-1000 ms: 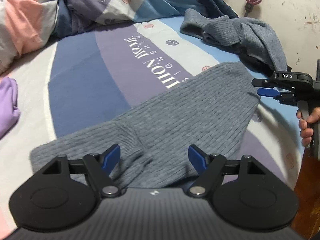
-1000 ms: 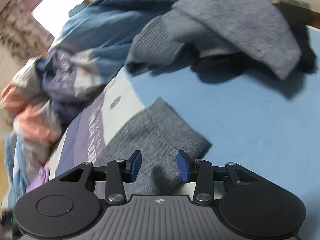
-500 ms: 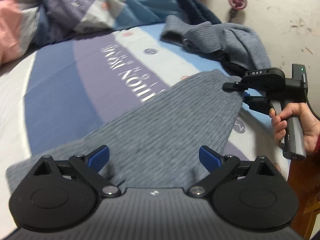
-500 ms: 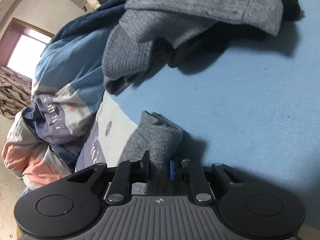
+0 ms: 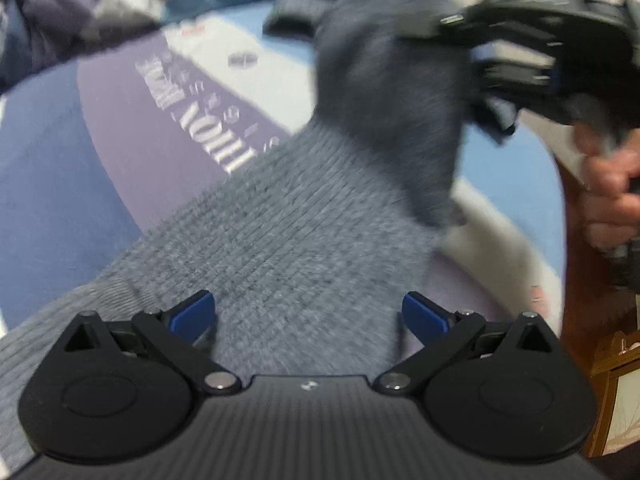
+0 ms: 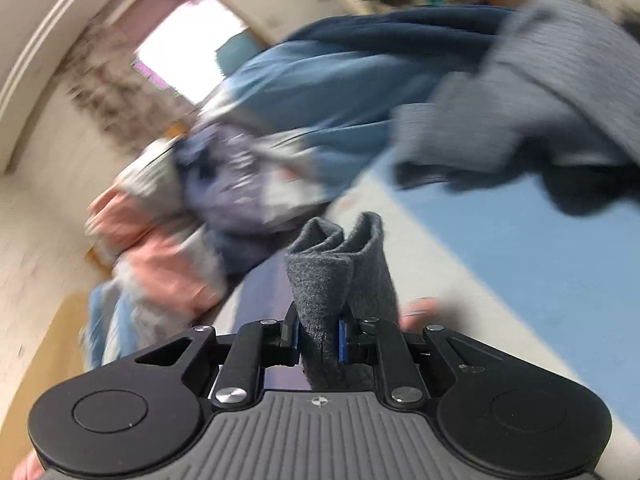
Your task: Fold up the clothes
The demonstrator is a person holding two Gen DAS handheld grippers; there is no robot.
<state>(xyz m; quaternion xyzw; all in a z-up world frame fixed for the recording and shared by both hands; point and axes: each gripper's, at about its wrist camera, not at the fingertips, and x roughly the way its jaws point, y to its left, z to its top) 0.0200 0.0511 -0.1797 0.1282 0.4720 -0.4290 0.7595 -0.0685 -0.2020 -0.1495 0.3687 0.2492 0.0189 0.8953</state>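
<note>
A grey knitted garment [image 5: 304, 240] lies stretched across a bed, directly ahead of the left hand-held gripper [image 5: 308, 316], whose blue-tipped fingers are spread wide just above the knit. The right hand-held gripper [image 6: 318, 340], held by a hand [image 5: 608, 196] up and to the right, pinches the garment's far end and holds it lifted off the bed. To fold well, that lifted end probably needs carrying over toward the left hand-held gripper, edges matched, while the left pins the near part flat. The bed sheet [image 5: 80, 200] is blue, purple and white with lettering. Beyond lie another grey jumper [image 6: 532, 120], a rumpled duvet [image 6: 208, 208], a bright window [image 6: 188, 52] and pale walls.
</note>
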